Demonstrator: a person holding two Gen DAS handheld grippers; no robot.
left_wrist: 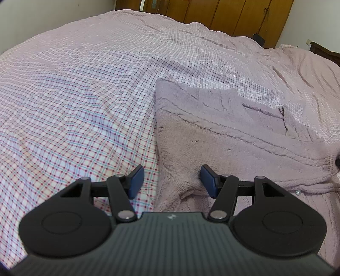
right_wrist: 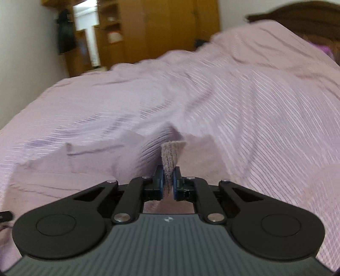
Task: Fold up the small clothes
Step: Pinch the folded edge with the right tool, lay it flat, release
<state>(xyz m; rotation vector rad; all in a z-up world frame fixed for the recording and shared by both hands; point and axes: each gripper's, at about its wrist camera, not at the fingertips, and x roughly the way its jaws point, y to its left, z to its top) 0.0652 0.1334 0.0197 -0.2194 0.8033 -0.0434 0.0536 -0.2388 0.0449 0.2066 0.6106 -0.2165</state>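
A fuzzy mauve knit garment [left_wrist: 223,131] lies partly folded on the checked bedsheet [left_wrist: 74,102], filling the right half of the left wrist view. My left gripper [left_wrist: 170,180] hovers open over the garment's near left edge; its right pad rests close against the fleece, the left pad stands over the sheet, and nothing is pinched. In the blurred right wrist view my right gripper [right_wrist: 167,182] is shut on a ribbed strip of the garment [right_wrist: 170,157], which sticks up between the blue pads. More of the mauve cloth [right_wrist: 53,176] spreads to the lower left.
The bed runs far to the left and back. Wooden wardrobes [left_wrist: 223,14] line the far wall, with a dark wooden headboard [right_wrist: 297,14] at the right. A small dark object [left_wrist: 258,38] sits at the bed's far edge.
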